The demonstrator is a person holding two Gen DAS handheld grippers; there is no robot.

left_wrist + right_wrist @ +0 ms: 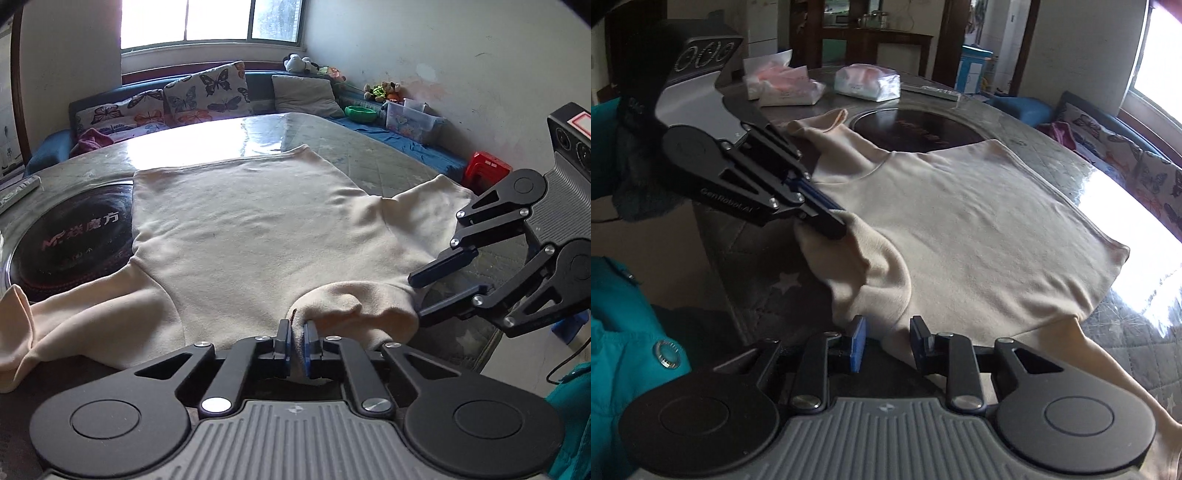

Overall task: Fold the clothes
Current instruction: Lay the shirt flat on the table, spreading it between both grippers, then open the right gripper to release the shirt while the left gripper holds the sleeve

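Left wrist view: cream shirt [251, 221] lies flat, collar bunched in left claw [297, 341].

Surface: round table [369, 155] | ahead of grippers: cream garment [251, 225] spread flat, dark inset disc [916, 129] | far side: tissue packs [868, 83], remote [934, 91]

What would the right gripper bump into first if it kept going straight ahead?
Most likely the cream shirt. The right gripper is open, and a fold of that shirt near its shoulder already lies between the fingers. Depth is hard to judge, but nothing else shows in front of it.
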